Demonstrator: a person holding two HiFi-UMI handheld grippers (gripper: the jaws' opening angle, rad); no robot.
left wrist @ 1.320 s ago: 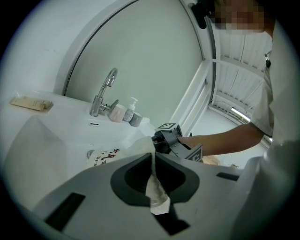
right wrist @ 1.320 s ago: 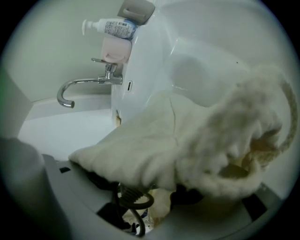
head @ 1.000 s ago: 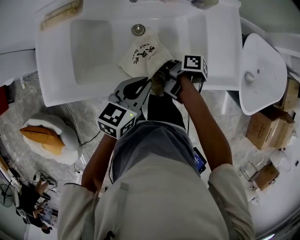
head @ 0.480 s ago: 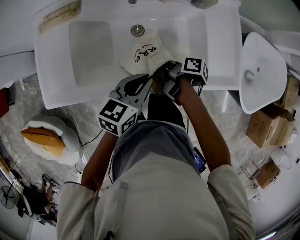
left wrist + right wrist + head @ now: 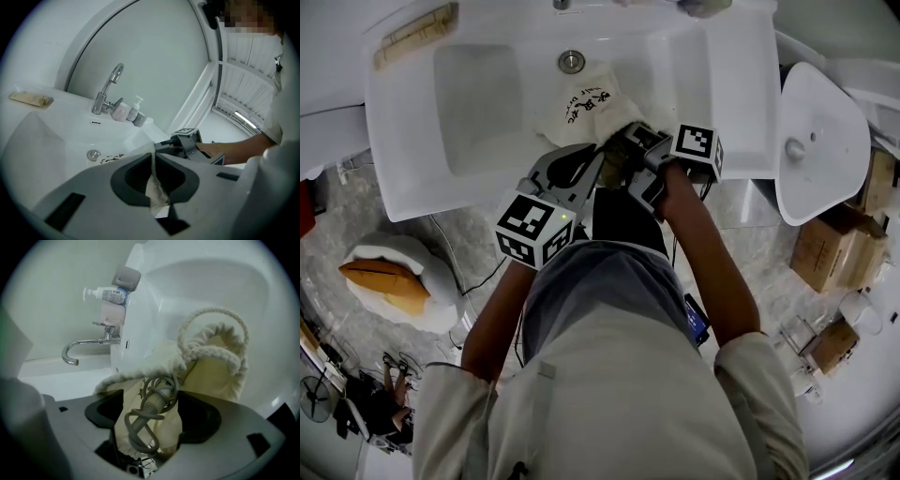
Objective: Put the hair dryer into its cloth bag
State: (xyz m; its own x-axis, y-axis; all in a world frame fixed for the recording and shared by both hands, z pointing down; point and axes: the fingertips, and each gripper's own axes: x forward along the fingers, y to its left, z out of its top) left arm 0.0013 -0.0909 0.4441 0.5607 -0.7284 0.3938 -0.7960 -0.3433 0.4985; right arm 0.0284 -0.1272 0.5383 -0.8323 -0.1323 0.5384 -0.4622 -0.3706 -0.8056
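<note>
Pinching the cloth bag's [image 5: 586, 108] edge in the left gripper [image 5: 152, 161] to steady it in the sink [image 5: 478, 94], upper centre, while opening the right gripper [image 5: 152, 416] wide around the bagged hair dryer's cord [image 5: 140, 425].

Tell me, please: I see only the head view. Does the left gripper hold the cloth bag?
Observer: Yes, the left gripper is shut on a thin fold of the cloth bag.
Operator: What is between the jaws of the right gripper?
Observer: The hair dryer's coiled grey cord, at the bag's mouth; those jaws are opening.
Operator: Is the drawstring tight?
Observer: No, its rope loops are slack.
</note>
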